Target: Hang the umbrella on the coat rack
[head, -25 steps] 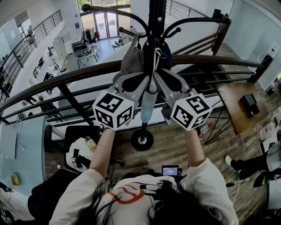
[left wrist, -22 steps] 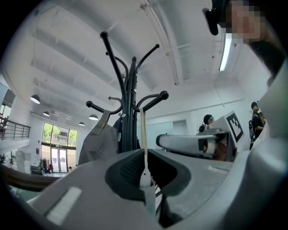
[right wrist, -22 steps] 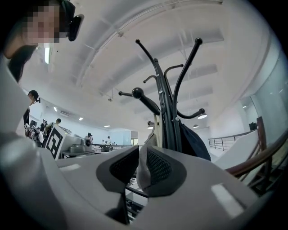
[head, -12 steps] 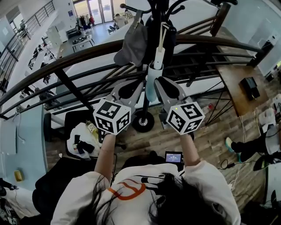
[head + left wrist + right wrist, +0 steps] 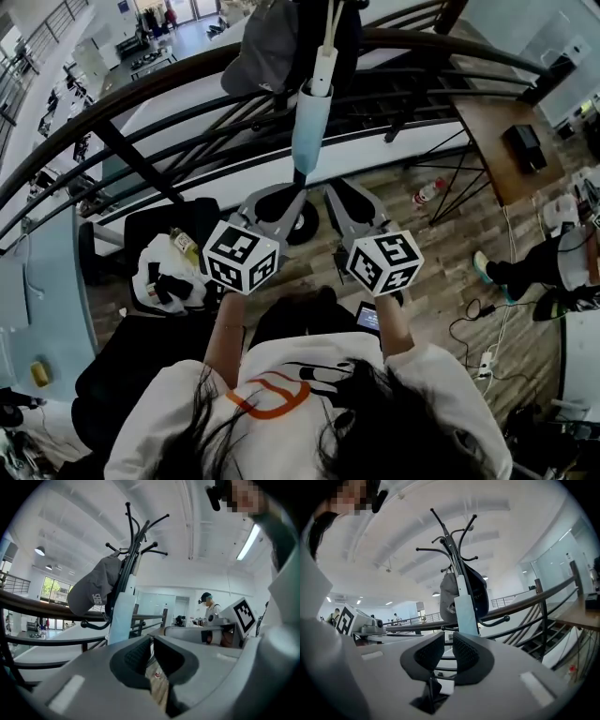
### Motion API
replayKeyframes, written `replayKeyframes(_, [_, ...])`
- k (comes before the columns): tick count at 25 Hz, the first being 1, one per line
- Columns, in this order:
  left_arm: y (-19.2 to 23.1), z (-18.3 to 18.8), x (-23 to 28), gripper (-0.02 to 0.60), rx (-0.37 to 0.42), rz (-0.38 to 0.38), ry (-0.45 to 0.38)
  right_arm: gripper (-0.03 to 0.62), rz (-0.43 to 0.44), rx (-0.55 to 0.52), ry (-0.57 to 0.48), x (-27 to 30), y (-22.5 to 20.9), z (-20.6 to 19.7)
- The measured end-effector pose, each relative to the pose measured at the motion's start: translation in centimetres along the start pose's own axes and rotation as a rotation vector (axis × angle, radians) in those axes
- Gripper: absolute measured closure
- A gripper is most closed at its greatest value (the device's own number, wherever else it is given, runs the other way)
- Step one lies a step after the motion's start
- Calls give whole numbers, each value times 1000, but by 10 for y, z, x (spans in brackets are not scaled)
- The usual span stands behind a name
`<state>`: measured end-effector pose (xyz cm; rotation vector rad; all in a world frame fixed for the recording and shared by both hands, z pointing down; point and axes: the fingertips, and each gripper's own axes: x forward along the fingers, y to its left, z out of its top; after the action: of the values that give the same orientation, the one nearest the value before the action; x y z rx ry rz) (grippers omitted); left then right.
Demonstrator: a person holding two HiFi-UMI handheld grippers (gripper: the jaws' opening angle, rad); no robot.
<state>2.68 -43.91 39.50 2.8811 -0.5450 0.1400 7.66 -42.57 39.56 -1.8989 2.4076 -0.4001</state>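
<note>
Head view: a person stands at a curved dark railing (image 5: 141,105) and holds two tools low and side by side over a wooden floor (image 5: 441,246).
Umbrella: the folded light-blue umbrella (image 5: 310,127) hangs upright on the coat rack (image 5: 454,555), with its white handle (image 5: 324,54) up and its tip pointing down. Neither tool touches it.
Coat rack: a dark pole with curved hooks spreading at the top. It stands just inside the railing.
Left hand-held gripper (image 5: 278,200): the jaws are a narrow gap apart with nothing between them. In the left gripper view only floor shows through the gap. It sits below the umbrella's tip, clear of it.
Right hand-held gripper (image 5: 345,199): the jaws are also a narrow gap apart and empty. It is level with the left one and just beside it, also below the umbrella.
Grey cap (image 5: 264,56): hangs on the rack just left of the umbrella.
Dark item (image 5: 482,592): hangs on the rack behind the umbrella in the right gripper view. I cannot tell whether it is a cap or a bag.
Worktop (image 5: 483,112): wooden, to the right, carrying a dark box (image 5: 518,147).
Bottle (image 5: 427,192): lies on the floor to the right of the right tool.
Black chair (image 5: 141,232): stands to the left with a white bundle (image 5: 161,286) on its seat.
</note>
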Motion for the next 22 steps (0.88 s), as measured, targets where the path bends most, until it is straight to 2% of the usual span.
replayKeyframes(4, [-24, -27, -2, 563, 7, -22, 51, 531, -12, 26, 27, -21, -5, -21])
replayKeyframes(9, [-42, -44, -4, 562, 0, 11, 85, 534, 4, 41, 58, -43, -16, -38])
replayKeyframes(13, [-60, -39, -2, 562, 4, 71, 59, 547, 30, 57, 59, -65, -29, -38])
replayKeyframes(17, [-81, -35, 2, 563, 20, 170, 15, 554, 67, 75, 60, -98, -46, -37])
replayKeyframes(22, [-120, -34, 7, 563, -18, 236, -27, 559, 110, 81, 55, -145, -67, -34])
